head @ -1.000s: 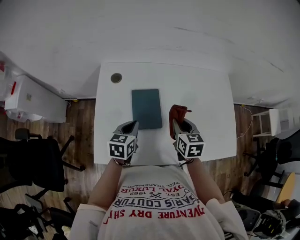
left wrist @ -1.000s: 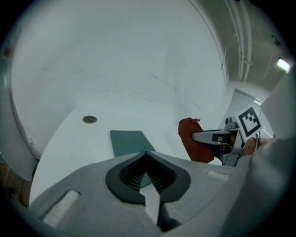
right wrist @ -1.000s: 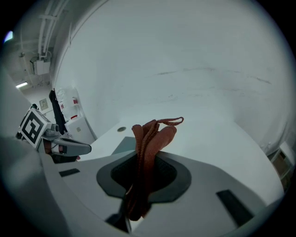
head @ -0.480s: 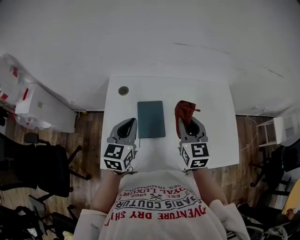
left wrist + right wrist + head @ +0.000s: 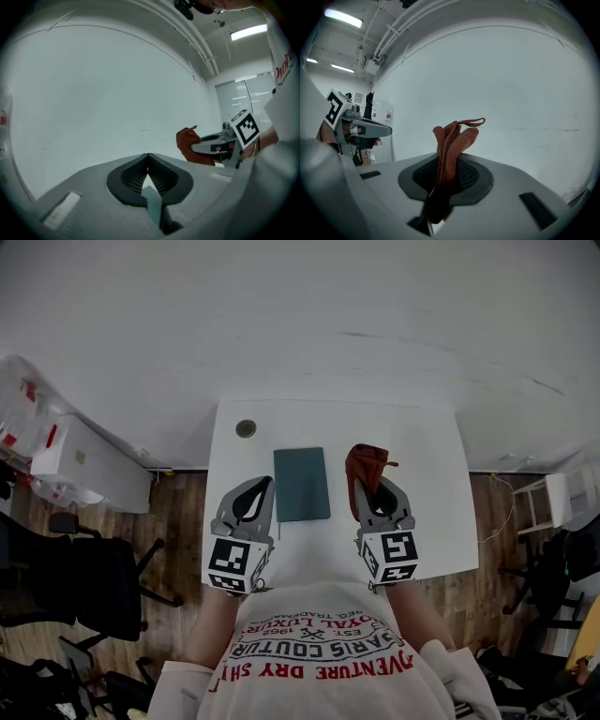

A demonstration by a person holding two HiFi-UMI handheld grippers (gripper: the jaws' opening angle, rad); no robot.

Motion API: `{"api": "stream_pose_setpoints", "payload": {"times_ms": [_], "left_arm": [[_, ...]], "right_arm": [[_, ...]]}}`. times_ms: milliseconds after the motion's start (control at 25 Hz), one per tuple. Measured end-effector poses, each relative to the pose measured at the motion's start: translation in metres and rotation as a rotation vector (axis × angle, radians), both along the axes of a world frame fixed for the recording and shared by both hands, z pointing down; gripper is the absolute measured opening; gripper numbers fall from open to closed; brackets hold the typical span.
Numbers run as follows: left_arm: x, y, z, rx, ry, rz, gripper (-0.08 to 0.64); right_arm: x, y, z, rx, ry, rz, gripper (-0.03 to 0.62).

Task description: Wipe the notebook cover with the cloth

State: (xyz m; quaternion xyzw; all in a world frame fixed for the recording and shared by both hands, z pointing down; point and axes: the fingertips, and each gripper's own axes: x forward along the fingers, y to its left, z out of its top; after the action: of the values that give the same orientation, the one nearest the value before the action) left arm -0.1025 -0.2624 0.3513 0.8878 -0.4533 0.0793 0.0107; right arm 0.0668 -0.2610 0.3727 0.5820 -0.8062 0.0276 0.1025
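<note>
The right claw (image 5: 367, 491) is clamped on the rust-red cloth (image 5: 365, 465), whose bunched folds stick out past its tips, while the left claw (image 5: 255, 491) is pressed together on nothing. Between the two claws, nearer the left one, the dark teal notebook (image 5: 301, 484) lies flat on the white counter (image 5: 427, 474). Wooden floor (image 5: 173, 512) and black chairs (image 5: 89, 577) lie outward of the left claw, with a white wall (image 5: 309, 324) ahead of both.
</note>
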Motion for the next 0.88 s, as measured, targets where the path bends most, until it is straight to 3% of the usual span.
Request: {"api": "stream_pose_setpoints", "payload": {"times_ms": [880], "left_arm": [[0.016, -0.004, 0.004, -0.026, 0.016, 0.002, 0.009]], "right_arm": [[0.014, -0.004, 0.008, -0.010, 0.034, 0.010, 0.072]]}}
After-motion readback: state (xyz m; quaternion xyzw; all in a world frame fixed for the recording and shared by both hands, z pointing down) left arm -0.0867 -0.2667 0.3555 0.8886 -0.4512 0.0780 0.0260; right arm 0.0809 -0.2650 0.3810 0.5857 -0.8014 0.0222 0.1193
